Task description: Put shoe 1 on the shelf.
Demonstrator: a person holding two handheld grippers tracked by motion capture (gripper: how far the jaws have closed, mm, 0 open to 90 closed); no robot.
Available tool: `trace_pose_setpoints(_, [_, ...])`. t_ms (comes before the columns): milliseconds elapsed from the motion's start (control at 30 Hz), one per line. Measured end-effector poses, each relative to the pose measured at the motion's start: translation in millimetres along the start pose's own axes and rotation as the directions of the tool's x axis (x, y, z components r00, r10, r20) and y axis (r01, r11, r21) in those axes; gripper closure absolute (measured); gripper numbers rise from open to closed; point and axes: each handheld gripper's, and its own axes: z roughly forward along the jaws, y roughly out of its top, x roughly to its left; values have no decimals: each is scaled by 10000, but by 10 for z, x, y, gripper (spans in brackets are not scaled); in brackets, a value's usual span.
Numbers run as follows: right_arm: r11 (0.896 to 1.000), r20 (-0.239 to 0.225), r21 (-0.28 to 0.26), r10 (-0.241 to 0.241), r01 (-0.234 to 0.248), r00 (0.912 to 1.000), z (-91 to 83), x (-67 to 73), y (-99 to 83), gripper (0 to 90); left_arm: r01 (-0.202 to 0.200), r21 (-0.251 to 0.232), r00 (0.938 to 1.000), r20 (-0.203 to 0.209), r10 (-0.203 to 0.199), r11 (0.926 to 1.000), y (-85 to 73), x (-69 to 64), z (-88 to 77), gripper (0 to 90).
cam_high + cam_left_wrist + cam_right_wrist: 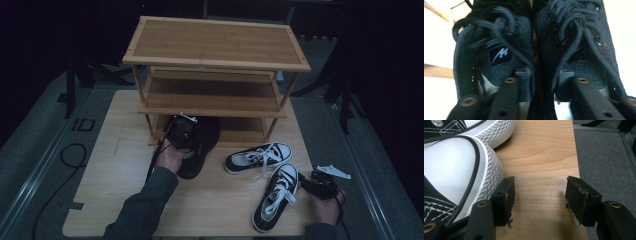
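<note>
Black shoes (534, 42) sit side by side at the front of the shoe rack (215, 55), toes going under its bottom shelf, heels out on the worktop (115, 165). The left claw (181, 131) has one jaw dipped into each shoe, and the jaws look loose, not squeezing. So this pair looks almost put away. Two white-toed sneakers (267, 172) wait in front of the rack. The right claw (539, 195) rests beside them, spread apart and holding nothing.

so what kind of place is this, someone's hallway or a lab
More likely a lab or recording studio than a home. A wooden shoe rack and sneakers sit on a bare table ringed by dark stands, with a cable on grey carpet.
</note>
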Motion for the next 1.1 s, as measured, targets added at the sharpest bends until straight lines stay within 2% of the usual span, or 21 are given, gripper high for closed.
trace_pose_setpoints(33, [10000,-10,3,6,-6,10000,-1,-1,0,404,-13,106,9997,244,11,9999,1,24,-2,631])
trace_pose_setpoints(133, [10000,-13,3,5,-5,10000,0,-1,0,404,-163,285,9979,633,145,9995,6,90,-40,563])
trace_pose_setpoints(233, [10000,-13,2,5,-5,10000,0,-2,0,404,-370,332,9953,906,339,9988,13,127,-100,542])
trace_pose_setpoints(367, [10000,-16,1,4,-4,10000,0,-2,0,404,-354,42,9939,1044,348,9994,-6,170,-188,532])
trace_pose_setpoints(433, [10000,-19,1,7,-7,10000,-1,-2,0,404,-328,-208,9947,972,347,9992,-21,196,-239,536])
trace_pose_setpoints(500, [10000,-22,1,8,-8,10000,-1,-3,0,403,-198,-381,9936,1107,239,9991,-33,254,-299,541])
trace_pose_setpoints(667, [10000,-55,-3,36,-36,10000,-1,-7,0,402,-251,-399,9915,1264,299,9989,-71,324,-383,542])
trace_pose_setpoints(1000, [10000,-42,-1,29,-29,10000,-1,-5,0,402,-195,-841,9867,1591,328,9963,-144,405,-612,549])
trace_pose_setpoints(1100, [10000,-48,-2,31,-31,10000,-1,-6,0,402,-377,-834,9836,1728,517,9958,-171,400,-658,555])
